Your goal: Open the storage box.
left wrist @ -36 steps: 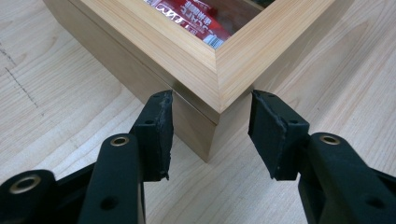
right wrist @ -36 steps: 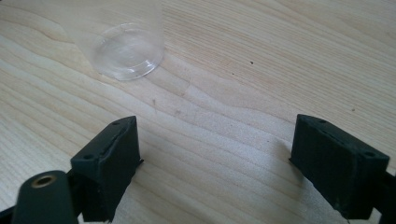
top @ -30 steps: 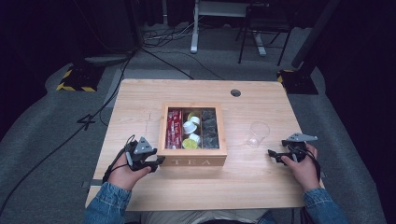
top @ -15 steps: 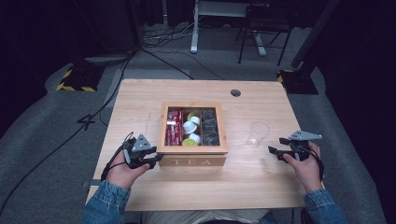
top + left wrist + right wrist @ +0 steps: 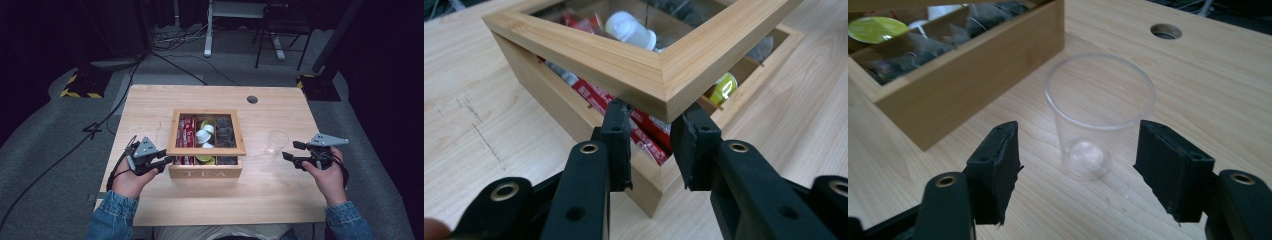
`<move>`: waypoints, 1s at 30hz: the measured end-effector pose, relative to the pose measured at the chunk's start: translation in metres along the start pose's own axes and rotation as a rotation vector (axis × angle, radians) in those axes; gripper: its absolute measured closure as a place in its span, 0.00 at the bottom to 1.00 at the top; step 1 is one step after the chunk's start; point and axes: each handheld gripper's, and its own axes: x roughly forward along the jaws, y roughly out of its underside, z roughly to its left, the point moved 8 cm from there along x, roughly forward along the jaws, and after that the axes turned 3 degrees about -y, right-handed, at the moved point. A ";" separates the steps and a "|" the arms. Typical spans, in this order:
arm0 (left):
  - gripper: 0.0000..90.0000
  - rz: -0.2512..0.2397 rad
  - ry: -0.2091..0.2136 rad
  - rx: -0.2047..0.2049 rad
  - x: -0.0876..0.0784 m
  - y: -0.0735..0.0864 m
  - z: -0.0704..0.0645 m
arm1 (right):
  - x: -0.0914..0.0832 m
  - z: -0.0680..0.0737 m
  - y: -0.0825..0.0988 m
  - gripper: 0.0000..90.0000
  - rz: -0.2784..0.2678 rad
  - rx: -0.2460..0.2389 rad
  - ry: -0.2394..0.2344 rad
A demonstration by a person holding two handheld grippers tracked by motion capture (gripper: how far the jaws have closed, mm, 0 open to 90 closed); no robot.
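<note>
A wooden tea box (image 5: 205, 169) marked TEA stands mid-table with its glass-paned lid (image 5: 206, 151) lifted a little at the front. My left gripper (image 5: 167, 161) is at the box's front left corner. Its jaws have just been closing and are shut on the lid's corner (image 5: 659, 80), as the left gripper view (image 5: 651, 145) shows. Red packets (image 5: 644, 125), a white capsule (image 5: 629, 30) and a green capsule (image 5: 724, 86) lie inside. A clear plastic cup (image 5: 276, 142) stands right of the box. My right gripper (image 5: 290, 151) is open; its jaws, just narrowed, flank the cup (image 5: 1098, 120) without touching.
A round cable hole (image 5: 252, 99) sits in the table near its far edge. Dark tea bags (image 5: 913, 50) fill the box's compartment nearest the cup. Cables trail from both grippers; the left one runs off the table's left side onto grey carpet.
My right gripper has risen and drawn a little closer to the cup, its jaws narrower. The left gripper stayed at the box corner and closed on the lid.
</note>
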 end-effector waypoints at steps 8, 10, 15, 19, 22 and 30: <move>0.78 -0.018 0.015 -0.020 -0.001 -0.005 0.002 | 0.003 0.027 -0.030 0.36 0.007 -0.098 -0.056; 0.78 -0.032 0.012 -0.019 -0.002 -0.009 0.003 | 0.005 0.035 -0.038 0.36 0.003 -0.124 -0.067; 0.78 -0.052 0.010 -0.019 -0.003 -0.012 0.004 | 0.015 0.047 -0.049 0.36 0.011 -0.158 -0.090; 0.78 -0.061 0.006 -0.018 -0.004 -0.014 0.004 | 0.021 0.053 -0.054 0.35 0.018 -0.174 -0.108; 0.77 -0.066 0.006 -0.021 -0.004 -0.016 0.005 | 0.025 0.059 -0.060 0.34 0.016 -0.193 -0.124; 0.76 -0.060 0.013 -0.013 -0.001 -0.018 0.005 | 0.043 0.091 -0.079 0.27 0.004 -0.268 -0.204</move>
